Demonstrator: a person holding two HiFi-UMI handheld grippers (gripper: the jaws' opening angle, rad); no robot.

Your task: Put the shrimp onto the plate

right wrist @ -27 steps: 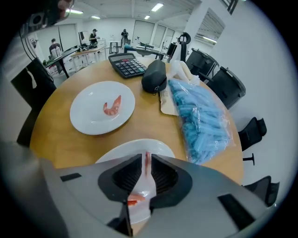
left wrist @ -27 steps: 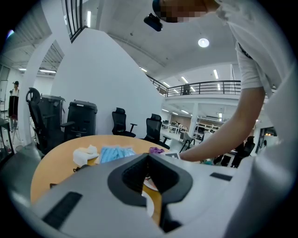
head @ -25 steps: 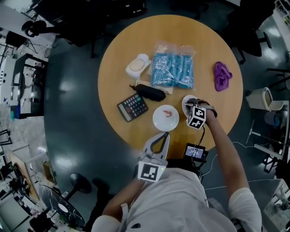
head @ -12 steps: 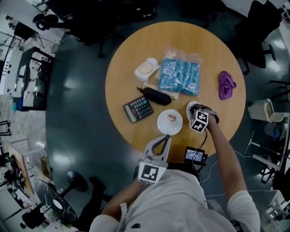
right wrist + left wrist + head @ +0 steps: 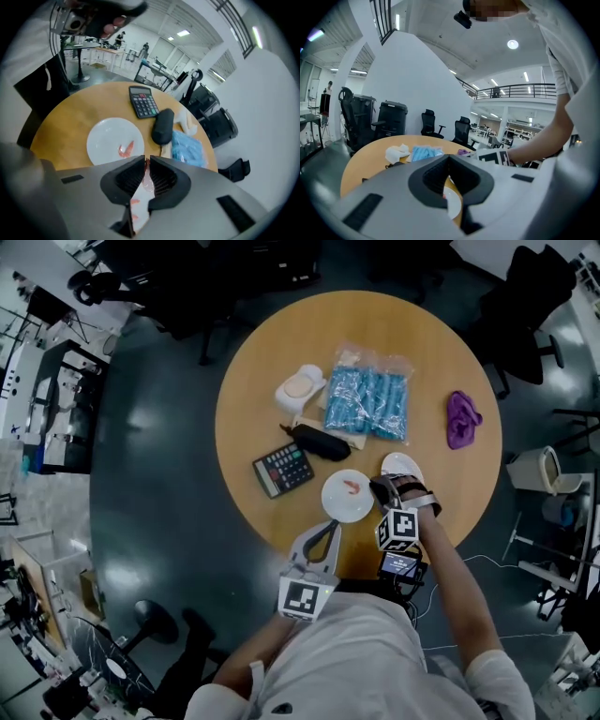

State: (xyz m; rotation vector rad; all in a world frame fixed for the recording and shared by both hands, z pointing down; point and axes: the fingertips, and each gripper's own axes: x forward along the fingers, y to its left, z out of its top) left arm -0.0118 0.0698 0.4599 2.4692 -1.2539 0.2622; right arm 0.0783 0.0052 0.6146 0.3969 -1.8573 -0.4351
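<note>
Right claw (image 5: 146,161) clamped on a pink shrimp (image 5: 146,177), between the plate (image 5: 333,505) and a small white dish (image 5: 405,463).
The smooth round plate sits near the wooden tabletop's (image 5: 253,371) front edge and carries a curled shrimp (image 5: 352,487); bare wood lies left of it, below the calculator (image 5: 282,470). My left claw (image 5: 339,521) hovers at that edge, pressed together, empty.

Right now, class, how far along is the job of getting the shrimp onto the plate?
Done: one shrimp lies on the plate. In hand: the right gripper has its jaws shut on a second shrimp, above the white dish beside the plate. Left: carrying it across; more pink pieces seem to remain in that dish. The left gripper is shut and empty.
</note>
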